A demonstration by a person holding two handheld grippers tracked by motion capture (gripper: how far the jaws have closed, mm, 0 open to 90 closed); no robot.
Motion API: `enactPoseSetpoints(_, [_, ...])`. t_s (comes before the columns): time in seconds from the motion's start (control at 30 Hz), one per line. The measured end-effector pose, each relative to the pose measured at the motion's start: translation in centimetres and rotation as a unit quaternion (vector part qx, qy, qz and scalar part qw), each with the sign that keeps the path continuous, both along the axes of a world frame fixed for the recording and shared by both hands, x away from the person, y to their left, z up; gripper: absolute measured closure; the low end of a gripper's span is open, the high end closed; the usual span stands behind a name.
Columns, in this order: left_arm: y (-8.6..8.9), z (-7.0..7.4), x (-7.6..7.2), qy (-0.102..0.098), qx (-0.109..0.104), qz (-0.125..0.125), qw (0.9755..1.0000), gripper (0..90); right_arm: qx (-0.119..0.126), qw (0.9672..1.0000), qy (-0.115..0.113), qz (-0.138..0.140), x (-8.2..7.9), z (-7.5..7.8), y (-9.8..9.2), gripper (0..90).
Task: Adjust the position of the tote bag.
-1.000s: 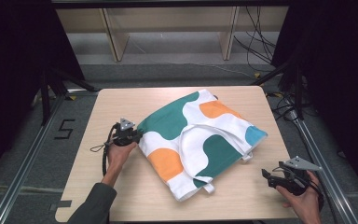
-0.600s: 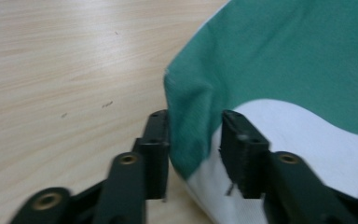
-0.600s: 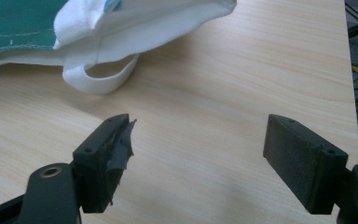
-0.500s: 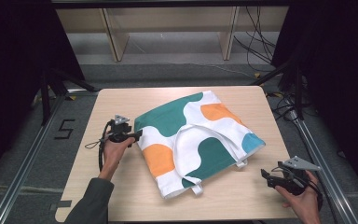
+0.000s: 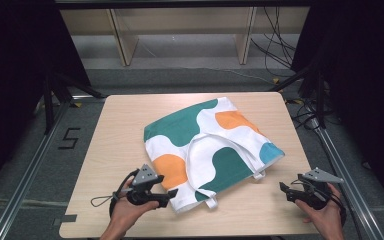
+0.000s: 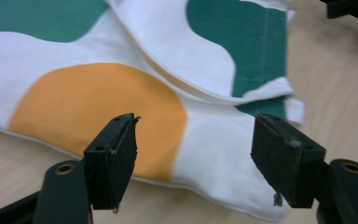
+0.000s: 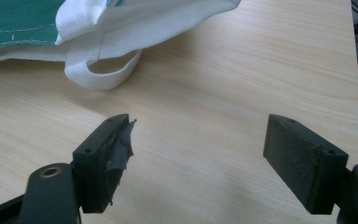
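Jaws just spread wide and holding nothing, the left gripper faces the near corner of the patterned tote bag, the open right gripper lying farther off

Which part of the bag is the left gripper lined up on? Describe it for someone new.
Start at the wooden table and find the patterned tote bag lying flat on it. The open left gripper faces the bag's near-left corner: plain white cloth beside the orange patch, not the green ones.
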State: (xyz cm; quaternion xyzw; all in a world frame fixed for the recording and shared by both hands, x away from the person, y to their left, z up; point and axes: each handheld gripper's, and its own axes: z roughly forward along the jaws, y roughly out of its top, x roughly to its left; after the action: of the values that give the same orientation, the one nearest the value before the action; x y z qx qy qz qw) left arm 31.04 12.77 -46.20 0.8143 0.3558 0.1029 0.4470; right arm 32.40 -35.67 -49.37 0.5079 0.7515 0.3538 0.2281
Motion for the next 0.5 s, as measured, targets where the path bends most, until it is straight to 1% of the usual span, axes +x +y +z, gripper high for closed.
enactPoseSetpoints(0.03, [-0.6,-0.1,-0.5,-0.001,0.002,-0.003,1.0,28.4,-0.001,1.0,-0.001,0.001,0.1,0.0,0.0,24.3])
enactPoseSetpoints(0.07, [-1.2,-0.3,-1.0,-0.005,0.02,-0.015,0.9997,27.6,-0.003,1.0,-0.002,-0.004,0.1,-0.1,0.0,24.3])
enactPoseSetpoints(0.1, [-1.6,-0.5,-1.3,-0.012,0.031,-0.02,0.9993,26.4,0.009,0.9997,0.013,-0.018,-0.1,0.0,0.2,24.3])
enactPoseSetpoints(0.13, [-2.3,-1.0,-1.7,-0.021,0.043,-0.018,0.9987,24.3,0.008,0.9998,0.006,-0.017,-0.1,0.0,0.2,24.3])
enactPoseSetpoints(0.17, [-2.3,-1.0,-1.7,-0.021,0.043,-0.018,0.9987,23.9,0.008,0.9998,0.006,-0.017,-0.1,0.0,0.2,24.3])
enactPoseSetpoints(0.2, [-2.8,-1.5,-2.0,-0.025,0.055,-0.017,0.998,24.0,0.01,0.9999,0.005,-0.012,-0.1,0.0,0.1,24.3])
enactPoseSetpoints(0.23, [-3.0,-1.7,-2.0,-0.025,0.067,-0.018,0.9973,23.8,0.005,0.9999,0.005,-0.011,0.0,0.0,0.1,24.3])
enactPoseSetpoints(0.27, [-3.2,-1.9,-2.1,-0.024,0.072,-0.02,0.9969,23.5,0.008,0.9998,0.01,-0.013,-0.1,0.0,0.1,24.3])
enactPoseSetpoints(0.3, [-3.3,-2.1,-2.0,-0.027,0.08,-0.018,0.9963,22.5,0.009,0.9999,0.009,-0.012,-0.1,0.0,0.1,24.3])
enactPoseSetpoints(0.33, [-3.3,-2.1,-2.0,-0.027,0.08,-0.018,0.9963,21.5,0.009,0.9999,0.009,-0.012,-0.1,0.0,0.1,24.3])
enactPoseSetpoints(0.37, [-3.4,-2.3,-2.0,-0.027,0.086,-0.011,0.9958,21.5,0.008,0.9999,0.006,-0.009,-0.1,0.0,0.1,24.3])
enactPoseSetpoints(0.4, [-3.4,-2.4,-1.9,-0.026,0.089,-0.011,0.9956,19.2,0.009,0.9999,0.009,-0.011,-0.1,0.0,0.1,24.3])
enactPoseSetpoints(0.43, [-3.3,-2.4,-1.8,-0.025,0.101,-0.018,0.9944,18.5,0.007,0.9998,0.011,-0.014,-0.1,0.0,0.2,24.3])
enactPoseSetpoints(0.47, [-3.5,-2.6,-1.9,-0.037,0.105,-0.002,0.9938,20.6,0.004,1.0,0.004,0.004,0.1,0.0,0.0,24.3])
enactPoseSetpoints(0.5, [-3.5,-2.7,-1.9,-0.041,0.118,0.001,0.9921,21.2,-0.001,1.0,0.001,0.004,0.1,0.0,0.0,24.3])
